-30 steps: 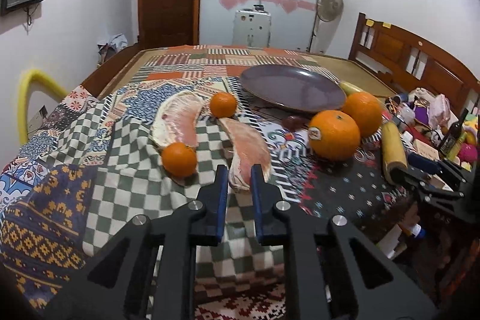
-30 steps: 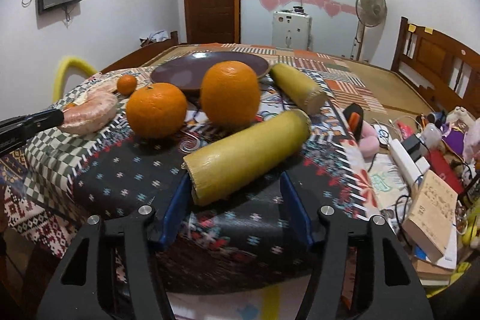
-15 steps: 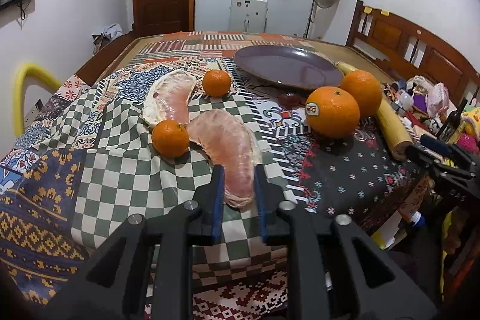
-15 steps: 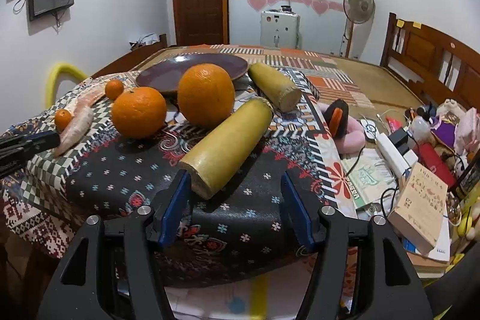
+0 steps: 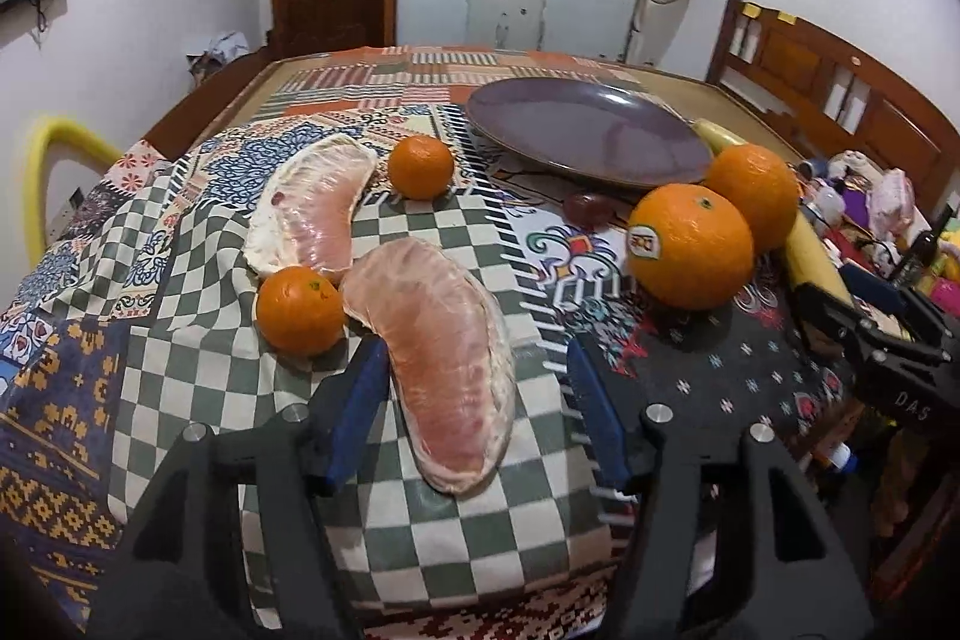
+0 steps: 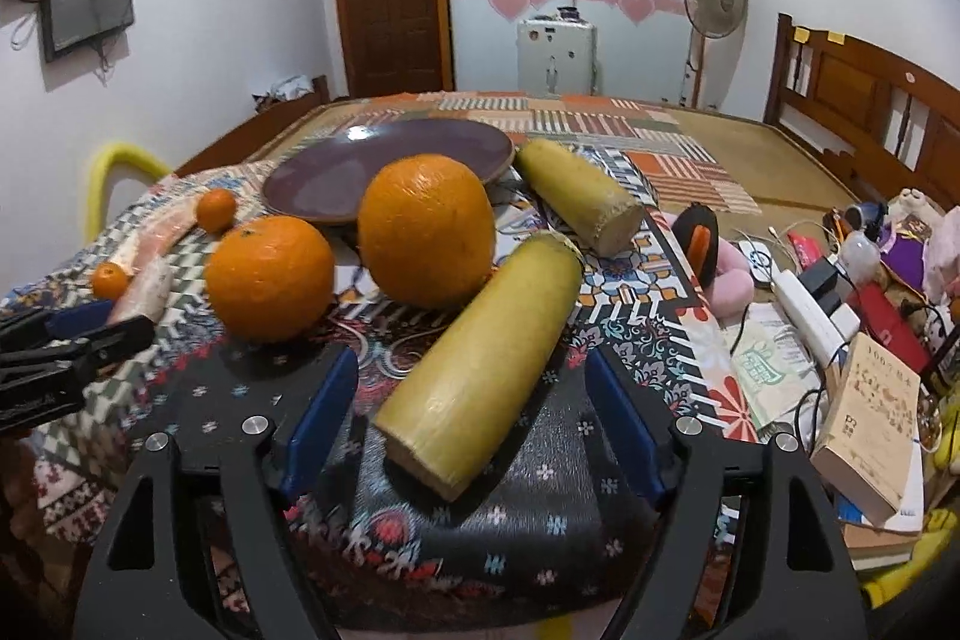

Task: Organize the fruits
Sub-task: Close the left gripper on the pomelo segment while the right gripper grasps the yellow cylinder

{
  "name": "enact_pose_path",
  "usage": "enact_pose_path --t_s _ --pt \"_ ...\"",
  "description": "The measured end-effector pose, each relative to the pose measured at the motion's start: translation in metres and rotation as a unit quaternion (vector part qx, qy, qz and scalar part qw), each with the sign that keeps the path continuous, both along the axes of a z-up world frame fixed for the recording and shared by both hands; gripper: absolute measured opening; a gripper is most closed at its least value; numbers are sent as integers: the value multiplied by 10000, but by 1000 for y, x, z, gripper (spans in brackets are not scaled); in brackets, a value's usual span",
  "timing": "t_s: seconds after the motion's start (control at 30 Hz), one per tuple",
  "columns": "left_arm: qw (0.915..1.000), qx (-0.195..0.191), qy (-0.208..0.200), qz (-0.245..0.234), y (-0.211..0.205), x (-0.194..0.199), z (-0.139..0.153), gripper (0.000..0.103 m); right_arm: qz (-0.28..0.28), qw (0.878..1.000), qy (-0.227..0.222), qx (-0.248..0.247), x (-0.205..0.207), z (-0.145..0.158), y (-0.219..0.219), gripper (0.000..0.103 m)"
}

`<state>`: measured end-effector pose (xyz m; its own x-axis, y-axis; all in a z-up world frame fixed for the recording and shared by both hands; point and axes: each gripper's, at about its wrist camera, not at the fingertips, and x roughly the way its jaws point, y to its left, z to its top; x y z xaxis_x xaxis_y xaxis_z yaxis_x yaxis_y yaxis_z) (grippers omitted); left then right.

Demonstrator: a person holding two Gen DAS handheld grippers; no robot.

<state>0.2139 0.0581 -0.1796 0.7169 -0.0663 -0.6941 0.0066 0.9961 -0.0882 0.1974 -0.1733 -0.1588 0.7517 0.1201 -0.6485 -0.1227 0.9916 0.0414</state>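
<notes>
Left wrist view: the left gripper (image 5: 474,403), jaws just opening, straddles the near pomelo segment (image 5: 447,352) (pink, membrane-veined) untouched on the checked cloth (image 5: 180,340); right wrist view: the right gripper (image 6: 471,421), also widening, flanks the yellow-green sugarcane piece (image 6: 486,364) without contact.

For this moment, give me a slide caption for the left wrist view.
Left gripper, jaws just opened, straddles the near pomelo segment without touching; purple plate empty.

Even, fairly dim indoor light falls from overhead; soft shadows sit under the fruit, a small glare spot marks the purple plate (image 6: 360,135), and fisheye corners darken and bend.
</notes>
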Motion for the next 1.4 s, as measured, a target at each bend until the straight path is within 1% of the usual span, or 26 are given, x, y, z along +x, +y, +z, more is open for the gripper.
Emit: enact_pose_path --t_s 0.07,0.17,0.27,0.3,0.33,0.43,0.53,0.7,0.87,0.97,1.17,1.4 --pt "10000 8 4 83 1 3 -3 60 -56 10000 66 28 2 -3 -2 76" --pt "9999 32 -4 165 3 7 -5 55 -35 9999 98 117 0 -5 -8 74" --pt "9999 56 -2 161 3 8 -5 49 23 10000 21 63 -6 0 -8 63" --pt "9999 50 5 148 4 8 -5 45 56 10000 -3 21 -8 2 -8 57" --pt "9999 35 11 118 5 7 -5 44 96 10000 -8 -11 -10 3 -7 50" --pt "9999 -88 61 -66 6 4 -4 43 194 9998 2 -88 -14 6 -8 43" --pt "9997 -18 85 -221 2 -3 -3 43 215 9997 40 -127 -17 7 -16 38" --pt "9991 0 140 -389 -2 -9 -2 43 233 9994 177 -168 -19 8 -33 37" --pt "9982 -10 371 -479 -1 -8 1 43 393 9986 257 -258 -14 16 -34 37" --pt "9967 24 560 -585 -1 -4 4 43 504 9976 351 -328 -3 17 -31 38" --pt "9940 -40 846 -687 2 7 6 43 667 9958 564 -258 18 13 -31 38" --pt "9936 86 921 -640 0 22 7 43 800 9927 818 -383 32 3 -24 38"
